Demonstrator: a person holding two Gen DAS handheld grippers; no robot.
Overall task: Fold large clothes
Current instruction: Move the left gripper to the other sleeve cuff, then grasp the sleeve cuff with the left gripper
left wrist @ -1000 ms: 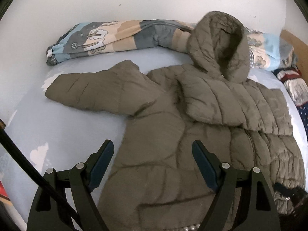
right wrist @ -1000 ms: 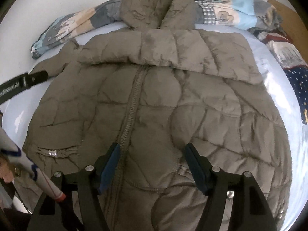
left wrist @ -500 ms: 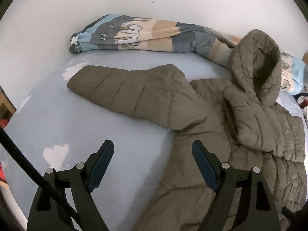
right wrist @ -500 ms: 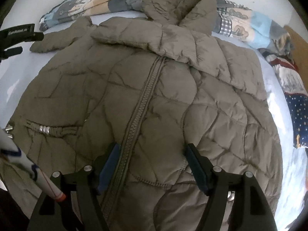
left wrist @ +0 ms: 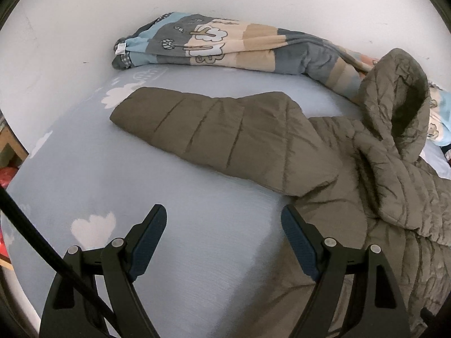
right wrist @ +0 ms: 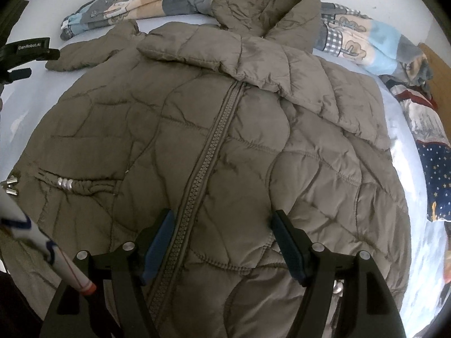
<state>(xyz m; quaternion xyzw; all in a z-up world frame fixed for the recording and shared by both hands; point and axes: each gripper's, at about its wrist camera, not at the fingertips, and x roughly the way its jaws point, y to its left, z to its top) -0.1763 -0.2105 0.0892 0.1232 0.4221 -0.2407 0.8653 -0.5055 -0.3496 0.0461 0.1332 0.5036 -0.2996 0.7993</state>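
Jacket [right wrist: 225,140] hem is cut off by the lower frame edge; its right sleeve is hidden. Patterned clothes [right wrist: 428,146] at right are cropped and blurred.

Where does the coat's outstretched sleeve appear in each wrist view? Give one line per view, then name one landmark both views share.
Left wrist view: the sleeve lies across the middle, cuff pointing left on the blue sheet.
Right wrist view: the sleeve is small at upper left, beside the left tool.
Shared landmark: the coat's hood against the rolled patterned quilt.

Black hand-held gripper [left wrist: 224,222], blue ribbed pads [left wrist: 296,246], silver screws, black cable [left wrist: 42,242].
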